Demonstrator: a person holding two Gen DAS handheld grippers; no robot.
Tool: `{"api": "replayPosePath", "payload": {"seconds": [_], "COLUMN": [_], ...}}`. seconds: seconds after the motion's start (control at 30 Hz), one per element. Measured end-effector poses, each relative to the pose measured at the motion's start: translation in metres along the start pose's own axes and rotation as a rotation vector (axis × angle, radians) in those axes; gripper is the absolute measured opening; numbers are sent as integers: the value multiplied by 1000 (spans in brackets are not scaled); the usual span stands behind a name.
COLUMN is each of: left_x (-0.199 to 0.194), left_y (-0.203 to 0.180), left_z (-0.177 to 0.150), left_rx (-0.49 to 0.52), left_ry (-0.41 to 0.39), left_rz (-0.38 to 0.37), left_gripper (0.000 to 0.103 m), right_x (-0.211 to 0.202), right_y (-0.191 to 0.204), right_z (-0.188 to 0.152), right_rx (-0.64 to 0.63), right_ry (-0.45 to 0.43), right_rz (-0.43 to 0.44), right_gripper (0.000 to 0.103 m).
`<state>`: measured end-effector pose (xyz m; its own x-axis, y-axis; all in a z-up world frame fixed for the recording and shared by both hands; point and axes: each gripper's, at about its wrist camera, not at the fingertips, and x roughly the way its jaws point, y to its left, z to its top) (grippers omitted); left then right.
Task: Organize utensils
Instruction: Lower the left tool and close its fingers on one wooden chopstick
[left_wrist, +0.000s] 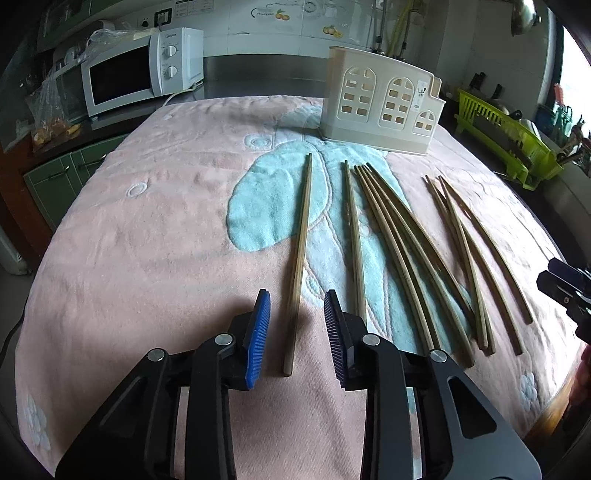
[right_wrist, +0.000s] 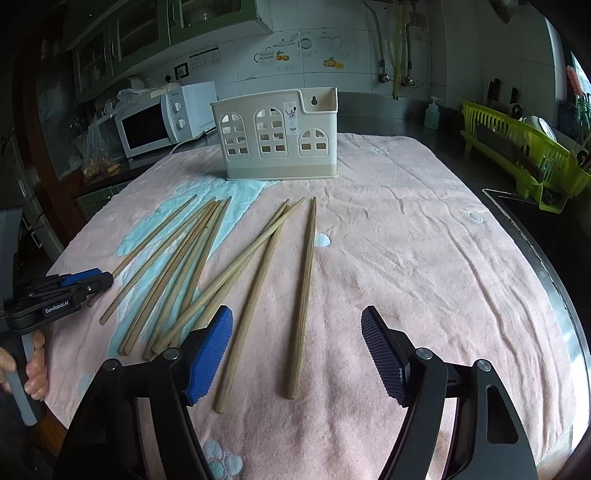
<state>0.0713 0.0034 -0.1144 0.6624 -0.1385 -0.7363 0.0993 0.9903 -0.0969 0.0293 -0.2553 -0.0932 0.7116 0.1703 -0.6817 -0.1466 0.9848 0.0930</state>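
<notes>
Each tool straddles a slim bamboo chopstick lying on the pink towel-covered bench, left tool (left_wrist: 297, 325) half-closed around the leftmost chopstick (left_wrist: 301, 254), right tool (right_wrist: 297, 354) wider over the rightmost chopstick (right_wrist: 304, 295), neither gripping yet; next, pinch and carry to the cream plastic holder (right_wrist: 280, 147) ahead.

Spread over the whole table top: a pink towel (left_wrist: 147, 258) with a pale blue pattern near the middle. Standing upright on it at the far end, a cream utensil holder (left_wrist: 380, 99) with arched cut-out windows. Lying flat in front of that, wooden chopsticks (left_wrist: 399, 243) pointing toward the holder: one alone (left_wrist: 301, 254) at the left, several bunched and overlapping, one alone (right_wrist: 304, 291) at the right.
</notes>
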Motion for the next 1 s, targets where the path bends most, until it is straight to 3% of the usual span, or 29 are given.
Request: {"api": "replayPosePath", "payload": {"seconds": [0.23,0.63,0.7,0.93,1.0], "left_x": [11,14,14,14,15], "left_y": [0,0,-1,0,0], "left_z": [4,8,8,9,10], "left_rx": [1,9,11,8,8], "left_ry": [29,47,49,58,59], "left_rz": [-8,42,46,44,39], "left_gripper": [24,12,12,9,9], "right_x": [12,26,30,34,34], "right_y": [-2,-3,-1,5,5], "right_z": [-3,-7,-7,-8,-8], "right_rx": [7,27,22,-1,3], "right_ry": [40,89,104,123,123], "right_rz": [19,41,36,-11,-30], "right_gripper": [60,32,26,22,15]}}
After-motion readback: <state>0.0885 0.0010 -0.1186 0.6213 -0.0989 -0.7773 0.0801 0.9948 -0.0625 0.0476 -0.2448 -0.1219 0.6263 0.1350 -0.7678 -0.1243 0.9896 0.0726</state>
